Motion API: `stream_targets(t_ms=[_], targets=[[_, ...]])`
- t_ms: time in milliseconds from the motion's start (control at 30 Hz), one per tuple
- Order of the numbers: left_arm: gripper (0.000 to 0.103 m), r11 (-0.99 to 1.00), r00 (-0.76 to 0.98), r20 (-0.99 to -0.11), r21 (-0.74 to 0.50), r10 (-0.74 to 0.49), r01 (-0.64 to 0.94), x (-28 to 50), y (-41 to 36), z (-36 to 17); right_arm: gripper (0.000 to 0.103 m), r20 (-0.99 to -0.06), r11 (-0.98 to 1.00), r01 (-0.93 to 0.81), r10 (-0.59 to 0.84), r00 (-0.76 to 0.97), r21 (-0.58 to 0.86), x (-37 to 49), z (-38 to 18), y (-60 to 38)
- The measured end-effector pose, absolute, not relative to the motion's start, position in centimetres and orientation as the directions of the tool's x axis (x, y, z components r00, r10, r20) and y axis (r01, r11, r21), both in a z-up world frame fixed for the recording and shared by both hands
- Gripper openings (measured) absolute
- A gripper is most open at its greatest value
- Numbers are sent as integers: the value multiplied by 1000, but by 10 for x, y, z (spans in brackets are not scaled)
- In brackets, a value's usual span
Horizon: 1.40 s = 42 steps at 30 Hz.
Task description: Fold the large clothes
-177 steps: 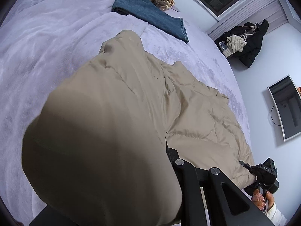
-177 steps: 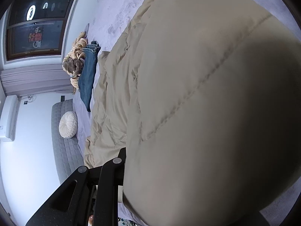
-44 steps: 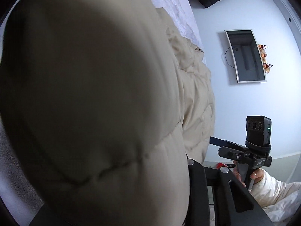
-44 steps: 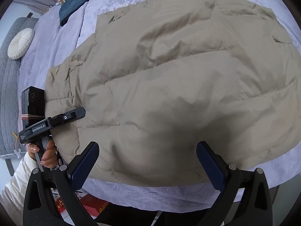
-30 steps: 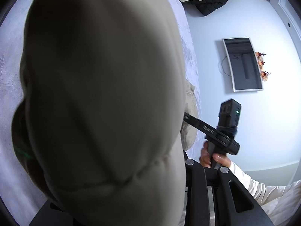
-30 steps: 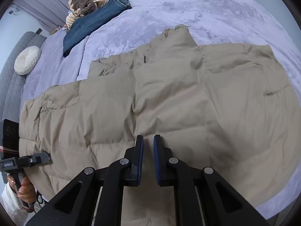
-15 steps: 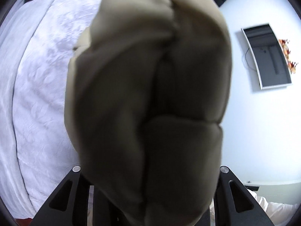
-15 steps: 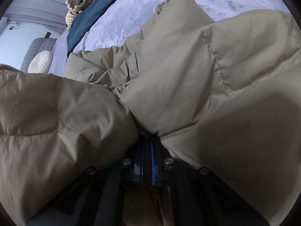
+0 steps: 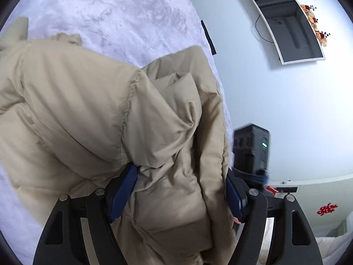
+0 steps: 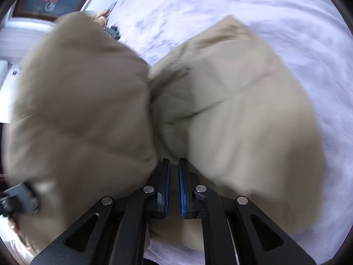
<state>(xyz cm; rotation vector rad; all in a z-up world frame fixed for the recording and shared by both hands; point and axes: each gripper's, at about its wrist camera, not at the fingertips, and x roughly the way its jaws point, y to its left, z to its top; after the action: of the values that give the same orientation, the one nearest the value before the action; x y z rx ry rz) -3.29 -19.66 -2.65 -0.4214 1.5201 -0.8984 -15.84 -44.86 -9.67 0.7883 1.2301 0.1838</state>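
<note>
Lavender bedspread [image 9: 132, 11] carries a puffy beige jacket [image 9: 77, 110] near its edge: soft, light, springy, best pinched at seams. Left gripper [image 9: 178, 190], jaws just opened wide, straddles a loose fold; right gripper [image 10: 174, 183] is nearly closed, pinching fabric.

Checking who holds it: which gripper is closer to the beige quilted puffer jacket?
Right. The right gripper is shut on a pinch of the jacket; the left gripper's jaws have just been opening, fabric lying loose between them.

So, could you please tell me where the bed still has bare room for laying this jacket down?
The lavender bedspread lies bare beyond the beige puffer jacket, up to the bed's edge by the white wall. From the right wrist view, bare cover also runs along the jacket's right side. Close in it is crowded: bunched jacket fills the space around both the left gripper and right gripper.
</note>
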Motion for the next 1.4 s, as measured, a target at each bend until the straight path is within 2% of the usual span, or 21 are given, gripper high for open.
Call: stream_targets(t_ms=[33,133,167,233,267,300,433,500,633,700,767,833,867,967,1033,1167,1400], targets=[[91,626,-174,-663,-746,-728,228,-29,-206,-32,9,-771,720,296,525,360,628,-166,-98,-458],[91,655,-148,-688,-723,-710,222,-37,-236,-45,9,-780,716,324,508,364,618,-183,-95,-478],[91,666,-138,-700,-711,-701,226,-45,-269,-44,10,-780,714,328,506,369,618,-188,-92,-484],[91,692,-118,-729,-680,-674,242,-41,-300,-46,28,-767,702,328,510,390,633,-199,-82,-497],[91,706,-106,-745,-661,-659,255,-40,-301,-48,50,-756,695,320,514,406,644,-205,-76,-503],[91,719,-93,-761,-641,-643,268,-45,-293,-58,67,-743,690,307,518,423,656,-208,-70,-506],[91,758,-55,-802,-582,-595,293,-42,-289,-66,72,-669,656,214,589,454,723,-218,-42,-512],[91,768,-44,-810,-570,-585,293,-40,-295,-66,82,-638,645,150,642,425,749,-215,-31,-503],[91,782,-24,-823,-548,-568,296,-32,-299,-61,82,-638,655,64,702,317,753,-211,-26,-477],[91,778,10,-817,-546,-577,309,-30,-294,-47,82,-689,707,53,665,288,705,-210,-29,-456],[91,788,90,-816,-513,-570,341,-30,-281,-27,81,-784,799,82,557,274,596,-200,-37,-441],[91,829,214,-825,-433,-522,353,-30,-255,-7,46,-831,844,119,473,293,522,-192,-44,-438],[91,852,270,-828,-393,-491,345,-30,-242,-1,22,-854,864,139,430,293,483,-189,-47,-439],[91,921,397,-840,-277,-370,273,-22,-195,-1,16,-864,873,173,386,323,455,-187,-49,-448],[91,953,415,-863,-216,-288,211,-10,-173,-19,15,-870,888,168,354,344,428,-190,-45,-451],[91,954,352,-887,-271,-299,127,12,-164,-61,14,-889,913,163,301,346,373,-203,-43,-458],[91,941,374,-883,-179,-283,289,11,-246,-72,14,-932,913,285,205,298,292,-231,-73,-496]])
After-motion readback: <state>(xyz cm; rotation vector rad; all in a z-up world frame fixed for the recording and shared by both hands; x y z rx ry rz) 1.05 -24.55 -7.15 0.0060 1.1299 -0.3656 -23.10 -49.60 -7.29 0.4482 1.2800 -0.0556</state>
